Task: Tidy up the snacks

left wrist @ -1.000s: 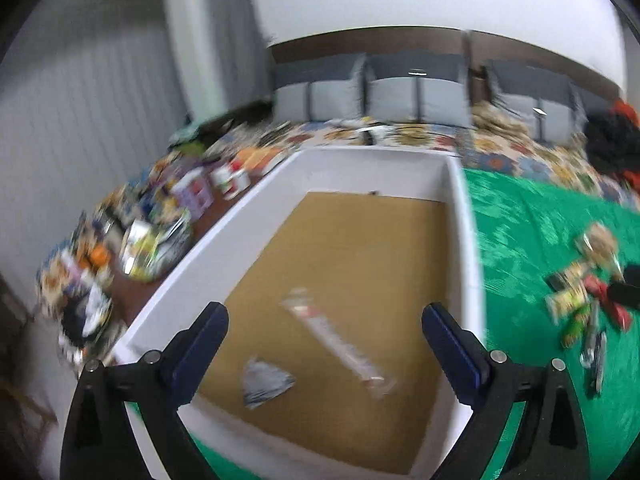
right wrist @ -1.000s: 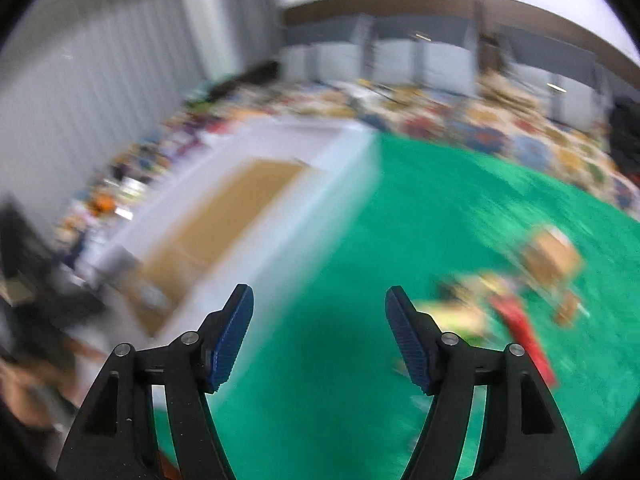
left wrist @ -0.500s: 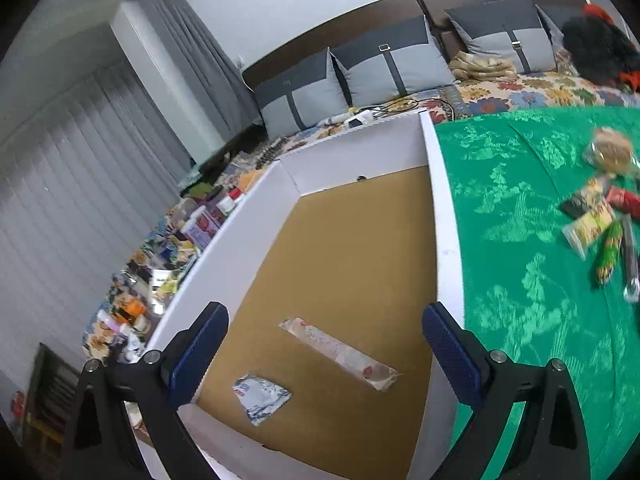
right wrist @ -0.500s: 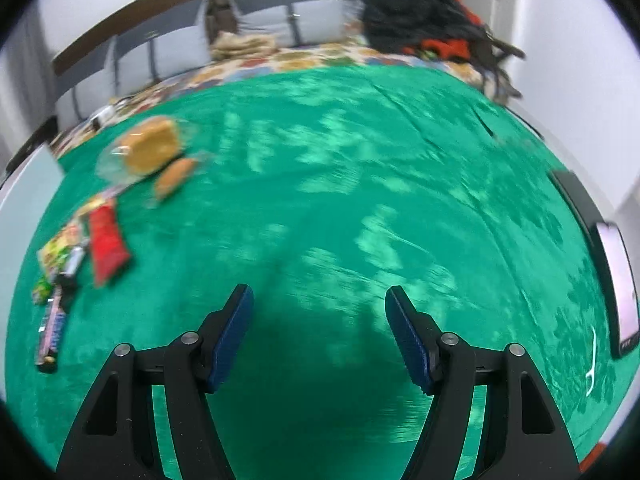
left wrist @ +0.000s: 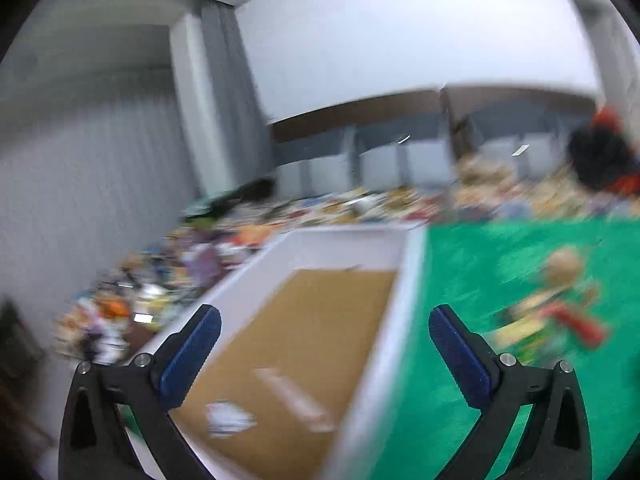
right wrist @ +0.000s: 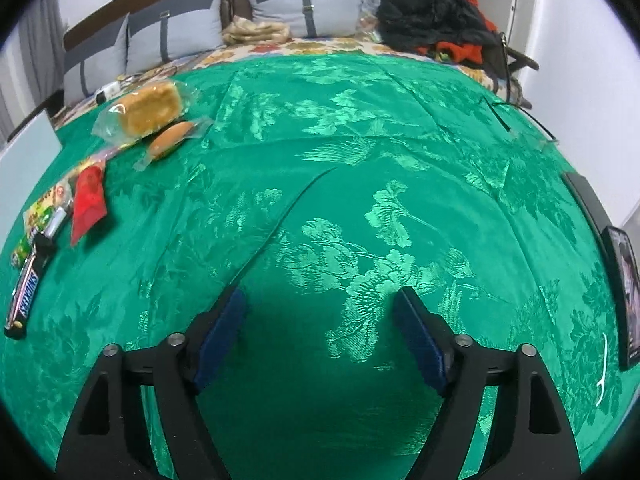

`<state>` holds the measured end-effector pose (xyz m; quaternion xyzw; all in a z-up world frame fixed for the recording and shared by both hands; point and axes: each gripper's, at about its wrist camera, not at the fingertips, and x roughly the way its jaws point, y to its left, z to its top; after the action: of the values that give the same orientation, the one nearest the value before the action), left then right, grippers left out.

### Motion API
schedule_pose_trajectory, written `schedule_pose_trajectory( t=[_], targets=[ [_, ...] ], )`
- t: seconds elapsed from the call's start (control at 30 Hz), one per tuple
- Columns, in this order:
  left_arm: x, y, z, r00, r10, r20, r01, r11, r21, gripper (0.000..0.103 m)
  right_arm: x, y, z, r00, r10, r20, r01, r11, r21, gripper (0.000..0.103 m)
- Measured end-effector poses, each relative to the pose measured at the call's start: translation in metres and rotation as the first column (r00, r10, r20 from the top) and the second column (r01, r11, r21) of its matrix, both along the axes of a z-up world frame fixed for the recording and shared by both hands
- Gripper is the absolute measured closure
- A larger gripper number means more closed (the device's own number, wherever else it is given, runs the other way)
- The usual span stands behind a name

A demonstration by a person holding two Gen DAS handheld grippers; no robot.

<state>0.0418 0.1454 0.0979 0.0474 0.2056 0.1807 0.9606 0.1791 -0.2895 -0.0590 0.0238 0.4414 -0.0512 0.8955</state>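
Note:
A white box (left wrist: 400, 304) with a brown floor lies under my left gripper (left wrist: 324, 344), whose jaws are opening with nothing between them. Inside lie a long pale packet (left wrist: 292, 398) and a small white packet (left wrist: 228, 420); this view is blurred. My right gripper (right wrist: 320, 324) hangs over bare green cloth (right wrist: 360, 160), jaws opening and empty. Far to its left lie a wrapped cake (right wrist: 148, 110), a small bun (right wrist: 170, 140), a red packet (right wrist: 88, 200), a yellow-green packet (right wrist: 42, 208) and a Snickers bar (right wrist: 26, 296).
Grey pillows (right wrist: 304, 12) and a dark heap of clothes (right wrist: 436, 16) line the far edge of the bed. A dark tablet (right wrist: 624, 280) lies at the right edge. Left of the box, many mixed snacks (left wrist: 132, 308) cover a low surface.
The left gripper swung so the box sits lower left and the snack pile shows at right, now blurred. The right gripper's jaws stand wider; its view barely shifted in the last half second.

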Motion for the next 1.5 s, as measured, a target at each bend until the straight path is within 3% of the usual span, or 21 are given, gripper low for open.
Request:
schedule_pose_trajectory(
  t=[0.07, 0.13, 0.23, 0.33, 0.4, 0.67, 0.8, 1.5],
  targets=[
    [-0.002, -0.02, 0.001, 0.994, -0.108, -0.014, 0.107, 0.99, -0.094, 0.0, 0.0, -0.001, -0.001, 1.0, -0.005, -0.002, 0.005, 1.0, 0.002, 0.019],
    [0.005, -0.043, -0.013, 0.973, -0.214, -0.087, 0.197, 0.964, -0.176, 0.0, 0.0, -0.002, -0.001, 1.0, -0.009, -0.003, 0.009, 1.0, 0.002, 0.017],
    [0.019, -0.077, -0.068, 0.909, -0.341, -0.241, 0.269, 0.92, -0.286, 0.0, 0.001, -0.002, -0.002, 1.0, -0.015, -0.005, 0.015, 1.0, 0.0, 0.016],
    [0.032, -0.098, -0.12, 0.845, -0.375, -0.381, 0.275, 0.916, -0.292, 0.0, 0.001, -0.002, -0.002, 1.0, -0.015, -0.005, 0.015, 1.0, 0.001, 0.016],
    [0.042, -0.103, -0.142, 0.823, -0.374, -0.429, 0.277, 0.922, -0.272, 0.0, 0.001, -0.002, -0.002, 1.0, -0.015, -0.004, 0.015, 1.0, 0.001, 0.016],
    [0.077, -0.108, -0.174, 0.816, -0.337, -0.469, 0.261, 0.94, -0.222, 0.0, 0.001, -0.003, -0.002, 1.0, -0.015, -0.004, 0.015, 1.0, 0.001, 0.016],
    [0.084, -0.093, -0.181, 0.81, -0.372, -0.453, 0.245, 0.917, -0.316, 0.0, 0.001, -0.003, -0.002, 1.0, -0.015, -0.004, 0.015, 1.0, 0.001, 0.015],
    [0.078, -0.089, -0.181, 0.819, -0.364, -0.443, 0.237, 0.918, -0.317, 0.0, 0.001, -0.003, -0.002, 1.0, -0.016, -0.004, 0.016, 1.0, 0.001, 0.015]
  ],
)
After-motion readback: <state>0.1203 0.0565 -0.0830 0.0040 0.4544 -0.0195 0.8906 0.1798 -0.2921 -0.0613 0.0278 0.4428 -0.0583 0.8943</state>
